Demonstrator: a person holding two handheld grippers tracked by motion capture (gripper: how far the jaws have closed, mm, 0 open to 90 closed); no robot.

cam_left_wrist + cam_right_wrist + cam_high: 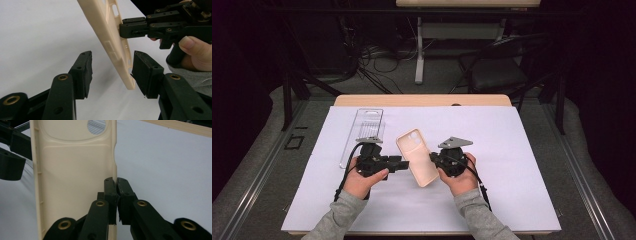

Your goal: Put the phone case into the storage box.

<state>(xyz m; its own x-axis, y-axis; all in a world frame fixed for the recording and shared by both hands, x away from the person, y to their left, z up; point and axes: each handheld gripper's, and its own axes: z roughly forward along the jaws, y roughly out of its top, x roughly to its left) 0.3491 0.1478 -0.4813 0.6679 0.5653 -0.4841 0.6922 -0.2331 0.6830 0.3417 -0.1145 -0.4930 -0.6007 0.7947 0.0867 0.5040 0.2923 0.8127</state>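
— While the right gripper [433, 159] clamps the cream phone case [417, 156] near the table's [422, 100] middle, what's nearby?
— Left gripper [404, 163], unclenched around the case's edge; clear tray [363, 134] toward the far-left corner.

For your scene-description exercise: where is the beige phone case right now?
In the high view the beige phone case sits mid-table above the white sheet, between both grippers; the right gripper pinches its edge.
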